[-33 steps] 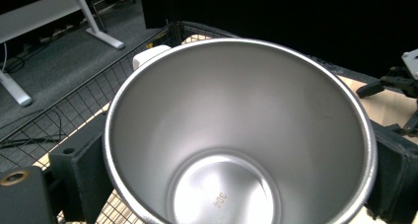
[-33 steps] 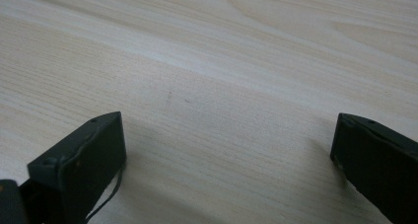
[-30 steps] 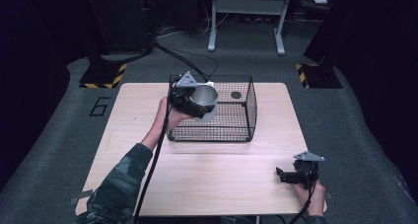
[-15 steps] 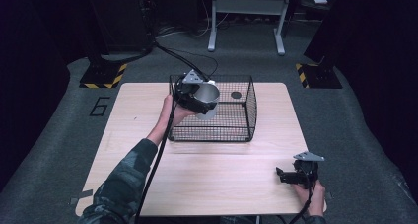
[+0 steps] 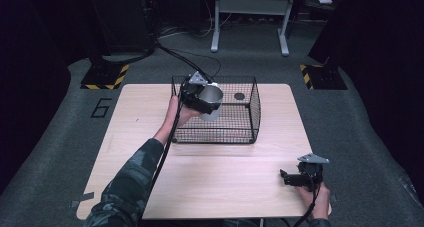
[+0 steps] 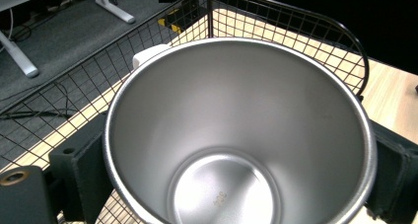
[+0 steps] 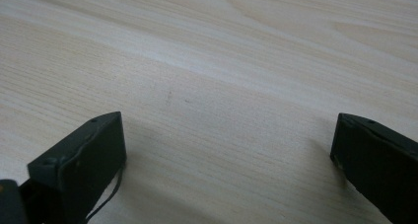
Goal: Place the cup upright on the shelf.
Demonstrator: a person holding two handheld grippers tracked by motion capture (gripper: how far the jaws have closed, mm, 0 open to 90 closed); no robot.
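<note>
Holding a steel cup over the wire basket

Resting low at the near right corner of the table (image 5: 125, 137), the right gripper (image 5: 286, 177) lies in the person's right hand (image 5: 315, 197), which enters from the bottom edge and is partly cut off there. In the right gripper view its two black jaws stand wide apart with bare wood between them; the right jaw is cut by the frame edge, so its full shape is not visible.

At the near left, the person's left forearm in a camouflage sleeve (image 5: 127, 184) reaches forward across the table; the shoulder end is cut off by the bottom edge. A black cable runs along this arm.

Farther, around the middle of the table, the left gripper (image 5: 206, 103) clamps a steel cup (image 5: 212, 98) and holds it at the near left corner of the black wire basket (image 5: 247, 132), above the basket rim and tilted. In the left gripper view the cup (image 6: 241, 135) opens toward the camera, empty, and its sides press against both jaws, which it mostly hides. Behind the cup rim a small white thing (image 6: 148, 56) is only partly seen; I cannot tell what it is.

On the far right part of the basket floor lies a small dark round object (image 5: 239, 96), too small to identify.
</note>
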